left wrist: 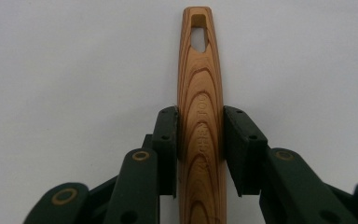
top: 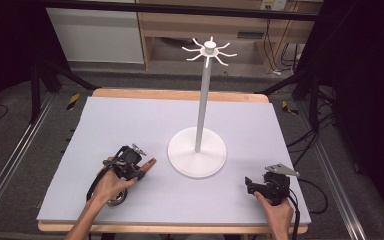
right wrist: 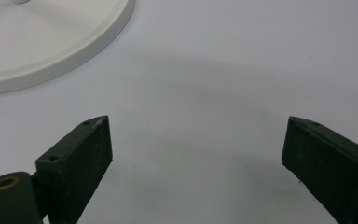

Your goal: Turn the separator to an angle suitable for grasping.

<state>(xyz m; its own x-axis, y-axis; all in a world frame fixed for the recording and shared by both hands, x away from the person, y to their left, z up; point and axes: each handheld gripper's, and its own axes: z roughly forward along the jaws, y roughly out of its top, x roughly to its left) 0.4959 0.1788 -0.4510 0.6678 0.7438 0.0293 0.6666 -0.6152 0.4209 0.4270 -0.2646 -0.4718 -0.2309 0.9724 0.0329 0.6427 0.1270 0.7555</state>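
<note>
A wooden utensil handle with a hanging slot near its tip lies on the grey mat, and my left gripper is shut on it, both pads pressing its sides. In the high view the left gripper sits low at the front left of the mat, with the handle's tip poking out toward the stand. A round metal part shows under the left hand; I cannot tell whether it is joined to the handle. My right gripper rests at the front right, open, with nothing between its jaws.
A white stand has a round base at mid-table, a tall pole, and a ring of hooks on top. The grey mat covers a wooden table. Cables trail off the right edge.
</note>
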